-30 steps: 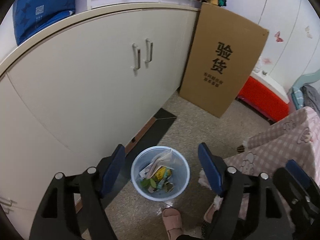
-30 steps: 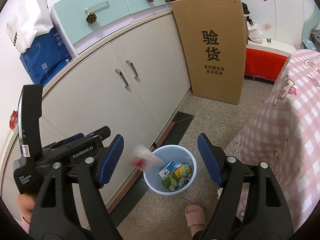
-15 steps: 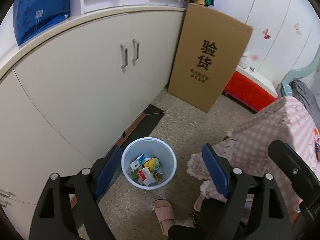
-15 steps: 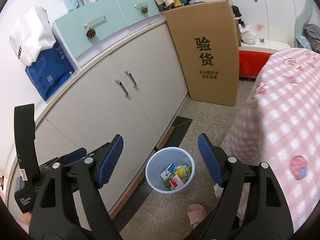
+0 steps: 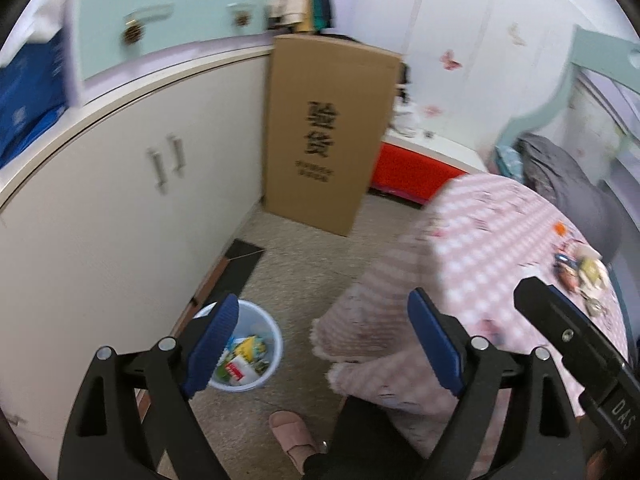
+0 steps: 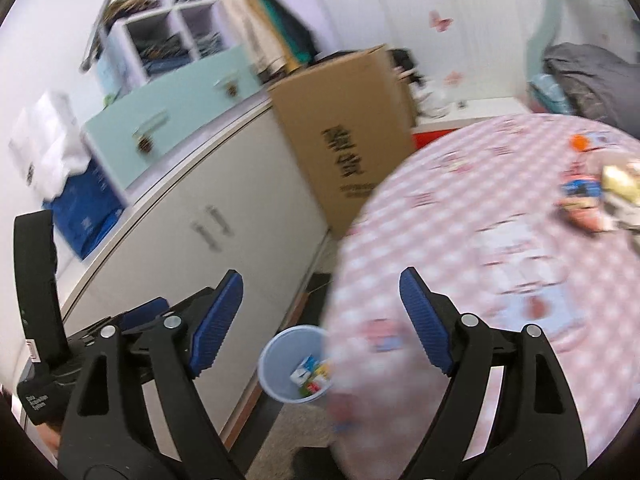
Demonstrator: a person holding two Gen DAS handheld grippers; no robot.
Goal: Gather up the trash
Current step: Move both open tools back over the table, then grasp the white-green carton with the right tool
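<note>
White cabinet (image 5: 120,208) ran along left wall; tall cardboard box (image 5: 328,136) leaned beside it; speckled floor (image 5: 304,256); pink checked bedspread (image 6: 500,248) lay right.

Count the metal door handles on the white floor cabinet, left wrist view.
2: left handle and right handle, side by side where the two doors meet on the cabinet. The frame is blurred; further handles may lie out of view.

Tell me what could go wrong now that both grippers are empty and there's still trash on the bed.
1. The wrappers lie bunched together on the bed; the right gripper, jaws opening and empty, might pinch the soft checked cover with them.
2. The bin sits on the floor tight against the bed's edge, which partly hides it in the right view, so a drop could miss.
3. A slippered foot stands close to the bin and could knock it.
</note>
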